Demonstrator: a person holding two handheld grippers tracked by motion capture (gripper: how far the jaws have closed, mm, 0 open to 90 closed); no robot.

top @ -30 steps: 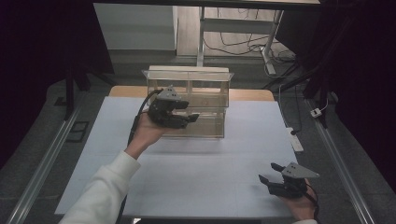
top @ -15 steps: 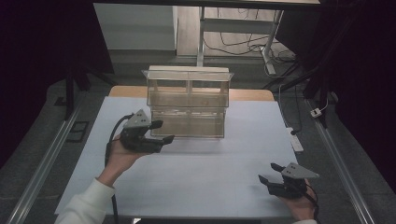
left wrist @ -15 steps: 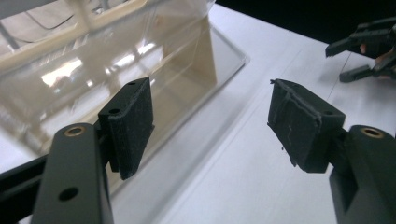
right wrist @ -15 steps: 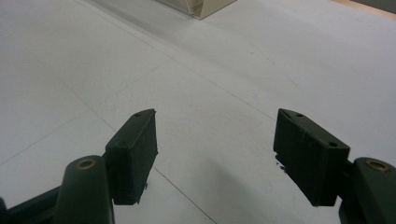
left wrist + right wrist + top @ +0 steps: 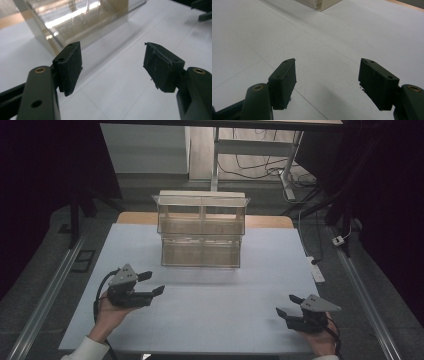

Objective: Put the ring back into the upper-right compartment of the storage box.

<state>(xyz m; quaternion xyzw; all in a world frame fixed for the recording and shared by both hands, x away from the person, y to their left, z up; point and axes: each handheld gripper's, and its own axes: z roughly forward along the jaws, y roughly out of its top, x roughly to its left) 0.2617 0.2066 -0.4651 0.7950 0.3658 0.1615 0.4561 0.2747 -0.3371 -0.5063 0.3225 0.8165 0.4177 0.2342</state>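
Note:
A clear plastic two-tier box (image 5: 202,232) stands at the back middle of the white mat (image 5: 225,320). My left gripper (image 5: 152,283) hovers low over the mat, in front of the box and to its left. Its jaws have just been opening and stand open with nothing between them. In the left gripper view (image 5: 112,65) the box (image 5: 75,22) lies just ahead at the upper left. My right gripper (image 5: 286,304) rests near the mat's front right, open and empty (image 5: 327,80), with a corner of the box (image 5: 322,3) far ahead.
A wooden table edge (image 5: 270,221) shows behind the mat. Metal rails (image 5: 50,285) run along both sides, and cables and a desk frame (image 5: 290,175) lie on the floor beyond. The right gripper (image 5: 202,10) appears at the top right of the left gripper view.
The left hand has carried its gripper away from the box front, down and to the left toward the near side of the mat. The right gripper has stayed put.

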